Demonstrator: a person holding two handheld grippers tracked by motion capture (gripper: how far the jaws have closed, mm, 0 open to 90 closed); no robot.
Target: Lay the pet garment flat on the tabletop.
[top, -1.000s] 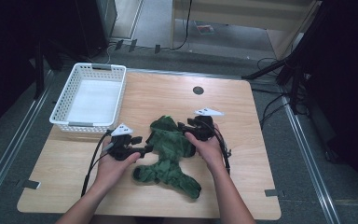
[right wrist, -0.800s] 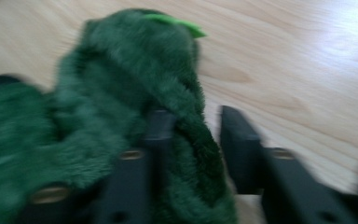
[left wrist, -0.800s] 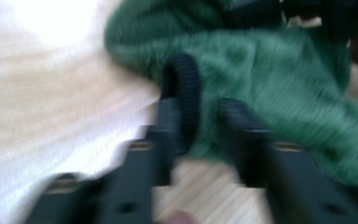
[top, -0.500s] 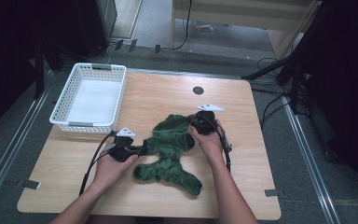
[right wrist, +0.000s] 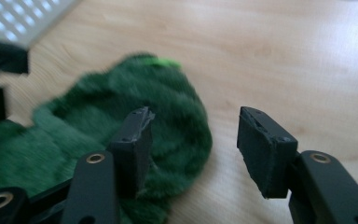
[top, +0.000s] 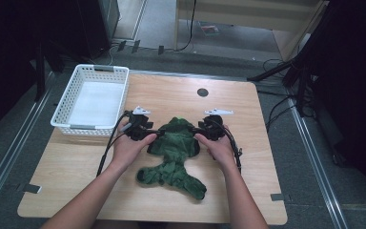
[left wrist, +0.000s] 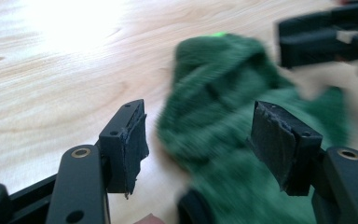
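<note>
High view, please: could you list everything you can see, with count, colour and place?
Garment: one, dark green, crumpled mid-table between the grippers.
Basket: one, white, table's far left.
Table: one, light wood.
Hole: one, dark, round, table's far side.
Left gripper: one, black, jaws open, at the garment's left edge; they have just been opening.
Right gripper: one, black, jaws open, at the garment's right edge; just been opening too.

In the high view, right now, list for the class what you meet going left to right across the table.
White basket → left gripper → green cloth → right gripper → bare wooden table at the right edge.
</note>
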